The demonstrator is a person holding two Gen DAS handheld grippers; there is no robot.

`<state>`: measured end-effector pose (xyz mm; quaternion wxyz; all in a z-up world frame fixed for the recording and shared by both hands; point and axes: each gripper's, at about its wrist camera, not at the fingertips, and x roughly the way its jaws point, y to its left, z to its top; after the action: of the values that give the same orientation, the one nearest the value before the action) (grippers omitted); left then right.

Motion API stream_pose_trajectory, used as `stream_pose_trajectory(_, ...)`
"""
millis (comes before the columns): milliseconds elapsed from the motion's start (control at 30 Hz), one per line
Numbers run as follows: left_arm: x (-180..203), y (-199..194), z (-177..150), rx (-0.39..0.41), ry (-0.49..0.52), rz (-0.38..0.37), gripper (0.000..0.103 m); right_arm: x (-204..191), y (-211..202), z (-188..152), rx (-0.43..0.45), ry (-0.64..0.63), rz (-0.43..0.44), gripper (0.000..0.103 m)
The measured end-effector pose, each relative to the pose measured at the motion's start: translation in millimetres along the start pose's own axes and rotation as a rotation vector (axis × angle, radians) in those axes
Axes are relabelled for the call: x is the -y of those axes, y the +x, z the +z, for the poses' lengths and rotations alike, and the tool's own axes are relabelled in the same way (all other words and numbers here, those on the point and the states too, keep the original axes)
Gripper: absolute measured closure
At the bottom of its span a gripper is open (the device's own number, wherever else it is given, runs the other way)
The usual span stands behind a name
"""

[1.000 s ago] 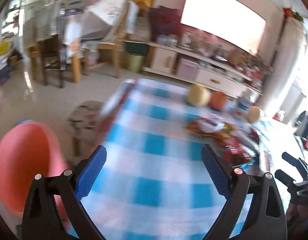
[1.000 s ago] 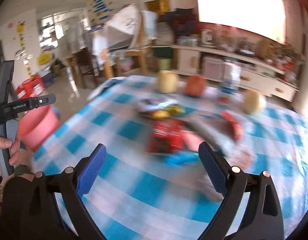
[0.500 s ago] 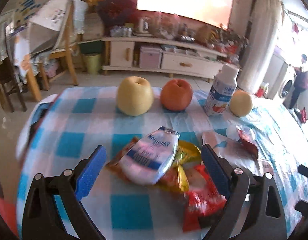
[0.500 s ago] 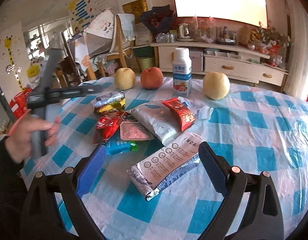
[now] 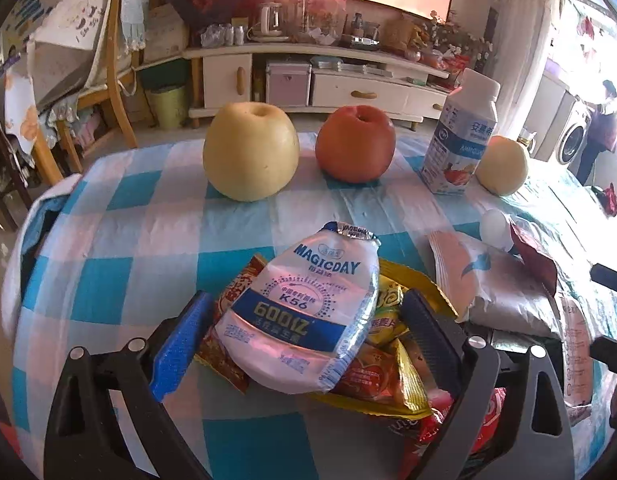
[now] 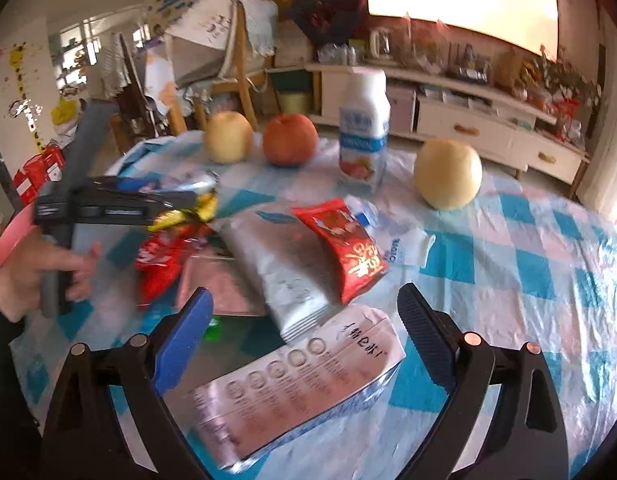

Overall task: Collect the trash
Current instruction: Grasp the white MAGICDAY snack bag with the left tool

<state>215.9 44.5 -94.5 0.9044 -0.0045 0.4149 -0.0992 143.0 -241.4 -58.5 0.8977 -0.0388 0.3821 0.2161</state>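
Observation:
A heap of wrappers lies on the blue-checked table (image 5: 120,240). On top sits a white and blue MAGICDAY pouch (image 5: 308,320), over an orange wrapper (image 5: 228,320) and a yellow wrapper (image 5: 392,304). My left gripper (image 5: 306,300) straddles the pouch; its jaws are closing and the pads do not press on it. A hand (image 6: 48,268) holds the left gripper (image 6: 108,204). My right gripper (image 6: 304,292) stands open over a white printed pack (image 6: 296,384), near a silver bag (image 6: 284,264) and a red packet (image 6: 344,240).
Behind the heap stand a yellow pear (image 5: 250,152), a red apple (image 5: 356,142), a yogurt bottle (image 5: 460,136) and another pear (image 5: 502,164). A pink bin (image 6: 8,236) shows at the table's left edge. Chairs and a low cabinet lie beyond.
My left gripper swung from the bare cloth beside the pink bin over to the heap and dropped around the pouch, jaws slightly narrower. My right gripper came lower and closer over the white pack.

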Motion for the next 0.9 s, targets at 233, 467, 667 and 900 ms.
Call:
stream_pose_trajectory(233,2,-4,1,0.003,0.007,-0.029,0.035,-3,-2,-3,0.007,0.010,0.011,0.009)
stream_pose_trajectory(467,-3,-6,3,0.004,-0.011,-0.047,0.042,-7,0,-3,-0.004,-0.002,0.013,0.009)
stream_pose_trajectory(667,-1,2,5,0.008,-0.015,-0.049,0.014,-8,0,-2,-0.002,0.000,0.020,0.009)
stream_pose_trajectory(900,0,16,18,0.021,-0.017,0.004,0.010,-9,0,-2,-0.005,-0.009,0.032,0.009)
